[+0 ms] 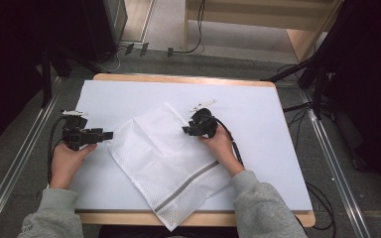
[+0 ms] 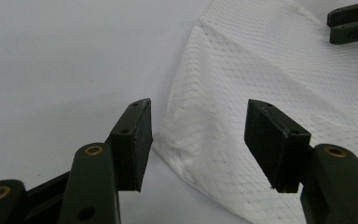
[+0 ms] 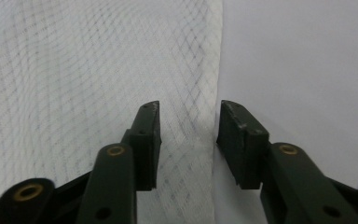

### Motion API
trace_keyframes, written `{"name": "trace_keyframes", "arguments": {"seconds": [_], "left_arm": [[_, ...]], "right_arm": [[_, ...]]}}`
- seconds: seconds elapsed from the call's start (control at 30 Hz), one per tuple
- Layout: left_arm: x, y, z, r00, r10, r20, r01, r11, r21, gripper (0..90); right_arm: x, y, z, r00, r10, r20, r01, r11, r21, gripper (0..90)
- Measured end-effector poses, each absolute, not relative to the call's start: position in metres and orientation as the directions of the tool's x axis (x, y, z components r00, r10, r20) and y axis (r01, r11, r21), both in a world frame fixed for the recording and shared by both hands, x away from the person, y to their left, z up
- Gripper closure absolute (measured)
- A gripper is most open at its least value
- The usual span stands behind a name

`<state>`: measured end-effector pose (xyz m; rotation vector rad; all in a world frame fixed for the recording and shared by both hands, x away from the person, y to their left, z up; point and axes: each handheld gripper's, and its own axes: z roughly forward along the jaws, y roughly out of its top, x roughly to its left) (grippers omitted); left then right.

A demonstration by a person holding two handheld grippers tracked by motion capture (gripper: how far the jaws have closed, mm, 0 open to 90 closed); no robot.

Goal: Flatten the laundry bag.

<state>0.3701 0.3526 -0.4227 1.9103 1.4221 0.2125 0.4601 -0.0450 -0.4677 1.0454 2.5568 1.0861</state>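
On the worktop: a white mesh laundry bag (image 1: 171, 158) lies flat and skewed across the white worktop (image 1: 258, 106), one corner hanging over the near edge, a grey zipper band (image 1: 188, 184) running across its lower part.
Fold: the bag's upper-left part looks doubled over — I judge a folding job is in hand, which would explain why both tools sit at the bag's edges.
Left gripper (image 2: 198, 133): I hold it low at the bag's left corner, aimed along the worktop so the corner lies between the fingers (image 2: 133, 140).
Left fingers: spread wide, released, holding nothing — the mesh corner is just ahead of them, and I can't tell whether it touches.
Right gripper (image 3: 189, 140): it straddles the bag's right edge from above, placed, I judge, to pinch that hem.
Right fingers: parted narrowly, one over the mesh, the other over bare worktop; nothing clamped yet.
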Motion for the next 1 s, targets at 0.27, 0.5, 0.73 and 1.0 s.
{"name": "trace_keyframes", "arguments": {"seconds": [0.27, 0.5, 0.73, 1.0], "left_arm": [[0.370, 0.356, -0.425, 0.350, 0.874, -0.338, 0.803, -0.094, 0.589, 65.4], [0.374, 0.355, -0.435, 0.330, 0.888, -0.321, 0.819, -0.101, 0.565, 67.9], [0.385, 0.348, -0.446, 0.323, 0.902, -0.285, 0.822, -0.118, 0.558, 71.9], [0.390, 0.346, -0.443, 0.334, 0.892, -0.304, 0.814, -0.111, 0.570, 90.0]], "right_arm": [[0.461, -0.045, -0.468, -0.724, 0.679, 0.124, 0.562, 0.475, 0.678, 88.9], [0.461, -0.046, -0.467, -0.722, 0.679, 0.128, 0.566, 0.475, 0.674, 88.9], [0.461, -0.046, -0.467, -0.722, 0.680, 0.132, 0.569, 0.473, 0.673, 88.9], [0.461, -0.048, -0.467, -0.719, 0.681, 0.140, 0.576, 0.470, 0.669, 89.8]]}}
